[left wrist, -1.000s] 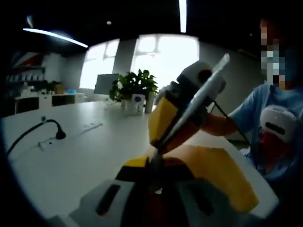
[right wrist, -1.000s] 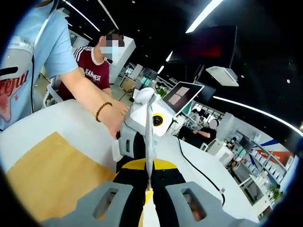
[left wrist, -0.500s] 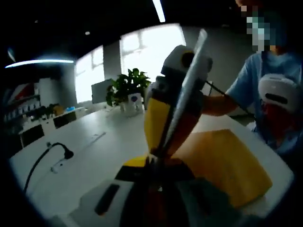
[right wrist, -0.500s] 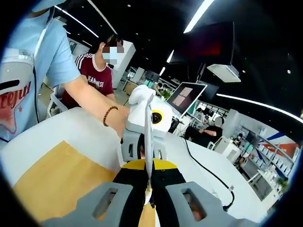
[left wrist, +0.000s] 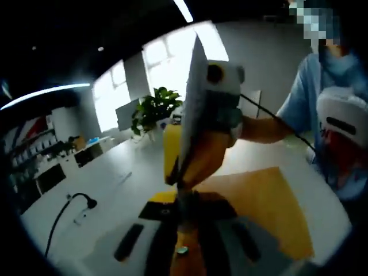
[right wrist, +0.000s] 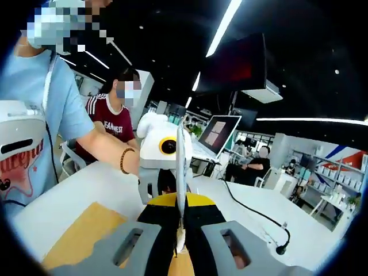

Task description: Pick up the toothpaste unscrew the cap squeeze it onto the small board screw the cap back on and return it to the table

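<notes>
In your left gripper view, the left tongs rise from the bottom centre, closed on the toothpaste tube, which stands edge-on up the middle of the frame. The right tongs sit just behind the tube, right of centre. The board lies on the desk at lower right; a plant stands left of centre, farther back.

In your right gripper view, the right tongs grip the tube at bottom centre, the left tongs just behind it. The board lies lower left, a cable lower right.
</notes>
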A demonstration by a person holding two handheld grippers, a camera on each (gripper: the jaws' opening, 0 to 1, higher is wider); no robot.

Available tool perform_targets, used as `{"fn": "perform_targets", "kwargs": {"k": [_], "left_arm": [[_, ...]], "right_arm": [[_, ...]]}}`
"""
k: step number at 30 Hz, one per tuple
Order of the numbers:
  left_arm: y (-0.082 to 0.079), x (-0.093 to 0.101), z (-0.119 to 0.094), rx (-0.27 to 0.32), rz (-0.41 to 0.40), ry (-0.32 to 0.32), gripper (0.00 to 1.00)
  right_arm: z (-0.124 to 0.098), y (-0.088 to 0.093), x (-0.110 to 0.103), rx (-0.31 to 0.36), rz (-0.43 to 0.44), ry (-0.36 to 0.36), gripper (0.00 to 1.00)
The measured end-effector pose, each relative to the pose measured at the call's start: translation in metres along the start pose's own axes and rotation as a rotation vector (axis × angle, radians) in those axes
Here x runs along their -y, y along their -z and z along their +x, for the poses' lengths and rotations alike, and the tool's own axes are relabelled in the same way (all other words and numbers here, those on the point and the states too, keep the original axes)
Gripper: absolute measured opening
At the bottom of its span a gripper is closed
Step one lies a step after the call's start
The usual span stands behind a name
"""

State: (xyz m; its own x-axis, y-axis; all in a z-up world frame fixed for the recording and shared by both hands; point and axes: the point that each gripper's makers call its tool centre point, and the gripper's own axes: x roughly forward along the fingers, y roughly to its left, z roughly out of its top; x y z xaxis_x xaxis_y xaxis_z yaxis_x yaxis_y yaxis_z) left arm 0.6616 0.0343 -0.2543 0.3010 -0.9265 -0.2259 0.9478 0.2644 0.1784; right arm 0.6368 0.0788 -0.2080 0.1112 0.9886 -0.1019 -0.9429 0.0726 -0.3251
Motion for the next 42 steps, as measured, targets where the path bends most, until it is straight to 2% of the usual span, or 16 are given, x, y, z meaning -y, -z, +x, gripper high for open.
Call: {"fn": "perform_targets", "kwargs": {"k": [1,3,5,7,9,13,15,19,22,27,31,35,37,39,42], "left_arm": [[-0.002,0.004,0.002,0.001,-0.031,0.013,0.09],[-0.004,0.009,0.006,0.007,-0.079,0.018,0.09],[-0.005,0.013,0.011,-0.009,-0.151,0.020,0.08],[-0.009,0.025,0.017,-0.002,-0.189,0.067,0.08],[-0.016,0.036,0.023,0.019,-0.261,0.101,0.08],[-0.025,0.047,0.027,0.038,-0.268,0.115,0.08],[-0.027,0.055,0.030,0.048,-0.323,0.136,0.08],[-0.030,0.069,0.030,0.080,-0.365,0.177,0.08],[-0.028,0.080,0.031,0.081,-0.368,0.192,0.08],[-0.026,0.089,0.036,0.083,-0.383,0.185,0.08],[-0.028,0.097,0.038,0.096,-0.436,0.214,0.09],[-0.020,0.095,0.045,0.059,-0.471,0.180,0.09],[-0.015,0.094,0.046,0.039,-0.543,0.154,0.09],[-0.014,0.090,0.046,0.046,-0.624,0.138,0.09],[-0.013,0.088,0.045,0.062,-0.684,0.123,0.09]], "right_arm": [[-0.004,-0.001,-0.002,-0.006,0.044,-0.002,0.01],[-0.010,-0.001,-0.002,-0.006,0.039,0.004,0.01],[-0.017,0.000,-0.004,0.000,0.070,0.005,0.01],[-0.024,-0.003,-0.010,0.011,0.114,-0.017,0.01],[-0.031,-0.006,-0.012,0.021,0.195,-0.027,0.01],[-0.040,-0.012,-0.014,0.048,0.203,-0.035,0.02],[-0.043,-0.013,-0.015,0.053,0.204,-0.029,0.04],[-0.054,-0.027,-0.011,0.150,0.267,-0.001,0.08],[-0.061,-0.031,-0.009,0.165,0.267,0.018,0.10],[-0.067,-0.022,-0.010,0.140,0.266,0.055,0.13],[-0.072,-0.010,-0.002,0.160,0.366,0.108,0.16],[-0.074,0.001,0.000,0.163,0.398,0.112,0.16],[-0.073,0.005,-0.001,0.148,0.400,0.118,0.16],[-0.071,0.011,0.002,0.140,0.409,0.133,0.16],[-0.070,0.016,0.004,0.149,0.449,0.141,0.16]]}}
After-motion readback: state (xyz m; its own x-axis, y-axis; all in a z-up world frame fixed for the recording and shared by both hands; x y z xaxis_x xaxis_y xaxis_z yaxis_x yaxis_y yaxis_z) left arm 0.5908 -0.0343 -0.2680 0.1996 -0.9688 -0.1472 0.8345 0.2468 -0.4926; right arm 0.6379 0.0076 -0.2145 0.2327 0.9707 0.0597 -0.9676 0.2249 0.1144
